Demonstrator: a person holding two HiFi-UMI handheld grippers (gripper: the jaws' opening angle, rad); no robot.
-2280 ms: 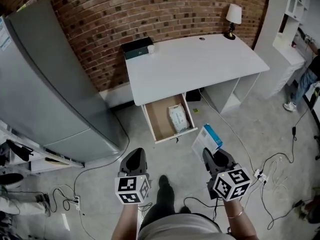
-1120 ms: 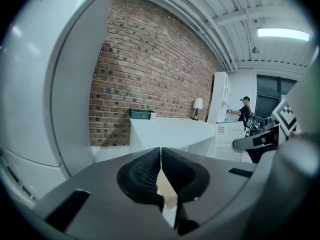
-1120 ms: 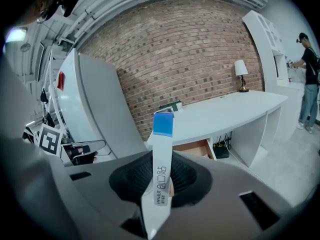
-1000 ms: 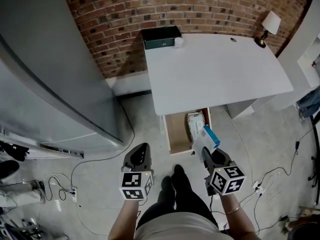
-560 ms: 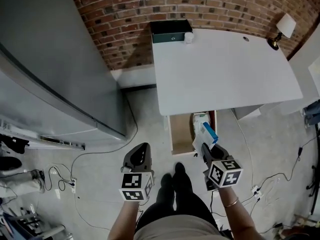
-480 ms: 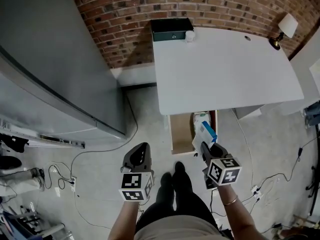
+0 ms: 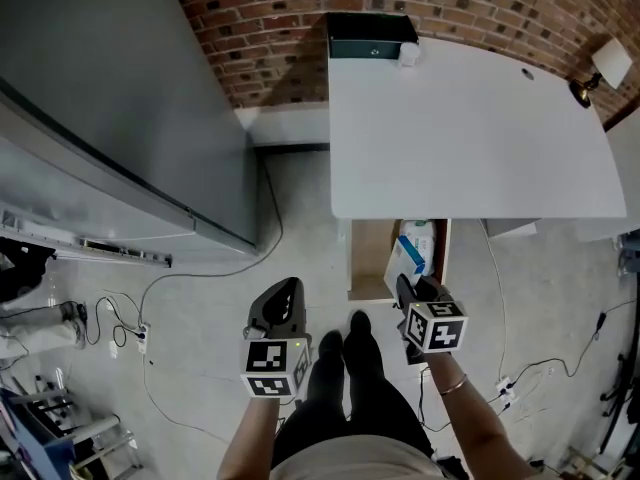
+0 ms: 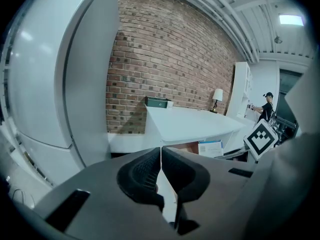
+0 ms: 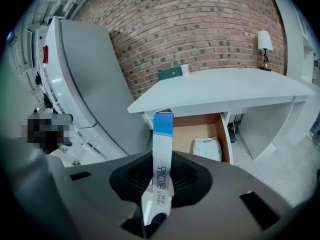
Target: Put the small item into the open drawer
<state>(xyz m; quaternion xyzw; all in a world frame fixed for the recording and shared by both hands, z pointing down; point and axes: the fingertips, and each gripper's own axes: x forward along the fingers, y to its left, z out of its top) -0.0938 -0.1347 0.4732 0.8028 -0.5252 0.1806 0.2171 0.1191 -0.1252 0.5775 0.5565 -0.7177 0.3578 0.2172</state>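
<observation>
Right tongs (image 9: 161,178) are clamped on the slim blue-and-white box (image 9: 162,136), held edge-on, probably so it drops straight into the open drawer (image 9: 192,131) just ahead. Left tongs (image 8: 161,170) are pressed together, empty.

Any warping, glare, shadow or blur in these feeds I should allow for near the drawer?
Head view: sharp, straight lines bowed toward the edges, the drawer evenly lit. Right gripper view: heavy fisheye with dark corners; the held box is crisp. Left gripper view: same fisheye, a bright ceiling panel at top right, a dark shadow on the brick wall beside the desk.
</observation>
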